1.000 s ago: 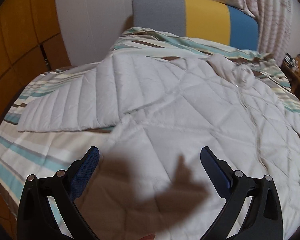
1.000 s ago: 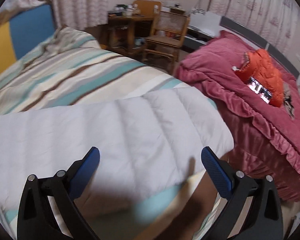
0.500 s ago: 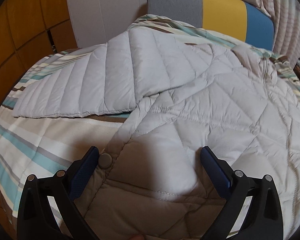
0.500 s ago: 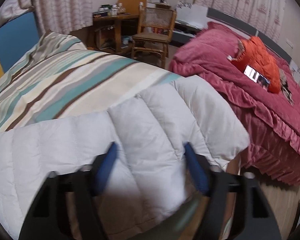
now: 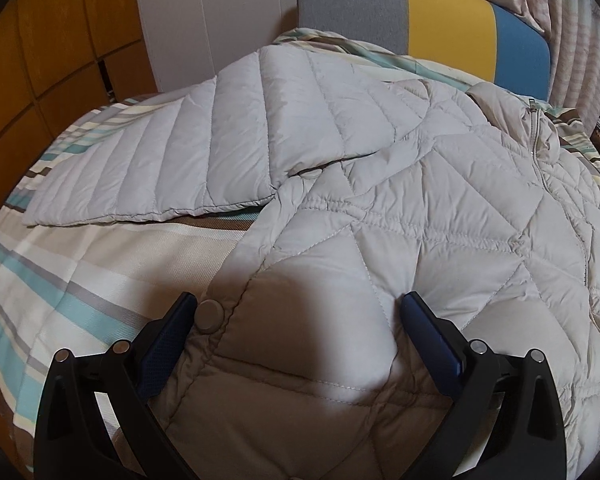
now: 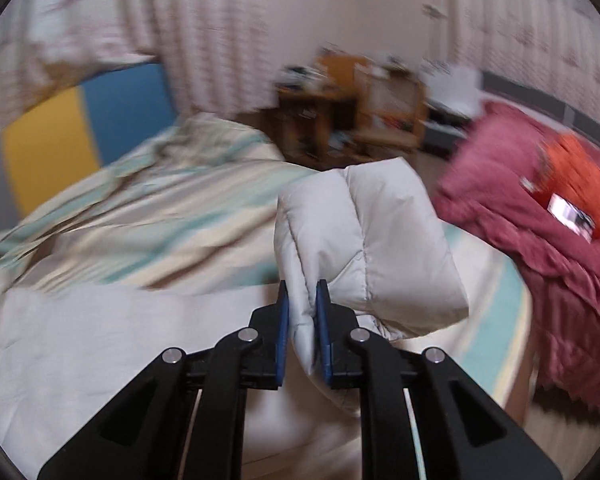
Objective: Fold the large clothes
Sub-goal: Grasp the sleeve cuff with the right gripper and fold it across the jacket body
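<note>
In the right wrist view alone, right tongs just closed, pinching the jacket sleeve; left tongs spread.

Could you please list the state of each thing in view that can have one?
Quilted jacket: spread flat on the striped bedding, zipped up.
Left sleeve: stretched out flat.
Right sleeve cuff: bunched and lifted.
Left gripper: open over the hem.
Right gripper: just closed, shut on the cuff.

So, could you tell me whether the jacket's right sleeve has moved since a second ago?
Yes. The sleeve, pinched in the right gripper, has lifted off the striped bedspread.
</note>
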The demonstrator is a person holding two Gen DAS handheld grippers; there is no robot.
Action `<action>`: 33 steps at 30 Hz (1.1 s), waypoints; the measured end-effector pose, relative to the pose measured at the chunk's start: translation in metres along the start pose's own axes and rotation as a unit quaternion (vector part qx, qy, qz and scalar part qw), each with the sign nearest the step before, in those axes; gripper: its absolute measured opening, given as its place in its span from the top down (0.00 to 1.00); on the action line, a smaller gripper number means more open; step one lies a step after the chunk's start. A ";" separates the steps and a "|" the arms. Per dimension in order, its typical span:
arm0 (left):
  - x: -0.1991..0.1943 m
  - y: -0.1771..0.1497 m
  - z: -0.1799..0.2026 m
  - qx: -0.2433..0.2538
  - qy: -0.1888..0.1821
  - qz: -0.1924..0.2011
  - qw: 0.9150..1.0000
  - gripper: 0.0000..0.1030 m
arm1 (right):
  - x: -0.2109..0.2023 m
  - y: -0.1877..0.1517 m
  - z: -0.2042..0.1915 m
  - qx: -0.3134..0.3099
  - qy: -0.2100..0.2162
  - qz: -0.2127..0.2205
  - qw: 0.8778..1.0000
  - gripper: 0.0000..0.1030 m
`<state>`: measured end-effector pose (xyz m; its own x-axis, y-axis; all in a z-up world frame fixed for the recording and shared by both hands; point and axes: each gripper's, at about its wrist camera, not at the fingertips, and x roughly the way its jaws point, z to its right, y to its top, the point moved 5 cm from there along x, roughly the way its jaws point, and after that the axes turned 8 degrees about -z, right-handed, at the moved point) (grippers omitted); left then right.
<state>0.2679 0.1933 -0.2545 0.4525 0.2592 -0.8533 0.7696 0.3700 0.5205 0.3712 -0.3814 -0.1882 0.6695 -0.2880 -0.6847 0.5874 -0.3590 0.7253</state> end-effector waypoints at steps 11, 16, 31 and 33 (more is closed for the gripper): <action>-0.005 0.001 -0.002 -0.002 0.000 0.004 1.000 0.03 | -0.059 -0.049 -0.192 -0.277 0.088 0.096 0.952 0.94; -0.005 0.004 -0.002 -0.005 -0.003 0.004 1.000 0.03 | -0.060 -0.065 -0.200 -0.284 0.073 0.085 0.952 0.18; -0.006 0.004 -0.002 -0.005 -0.003 0.006 1.000 0.03 | 0.022 -0.059 -0.098 -0.245 -0.089 0.003 0.965 0.86; -0.006 0.004 -0.002 -0.005 -0.003 0.006 1.000 0.03 | 0.020 -0.056 -0.102 -0.240 -0.076 0.007 0.968 0.91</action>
<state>0.2677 0.1951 -0.2474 0.4644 0.2577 -0.8473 0.7597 0.3759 0.5307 0.3979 -0.2768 -0.2351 0.6262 -0.4306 -0.6499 0.7461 0.0892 0.6598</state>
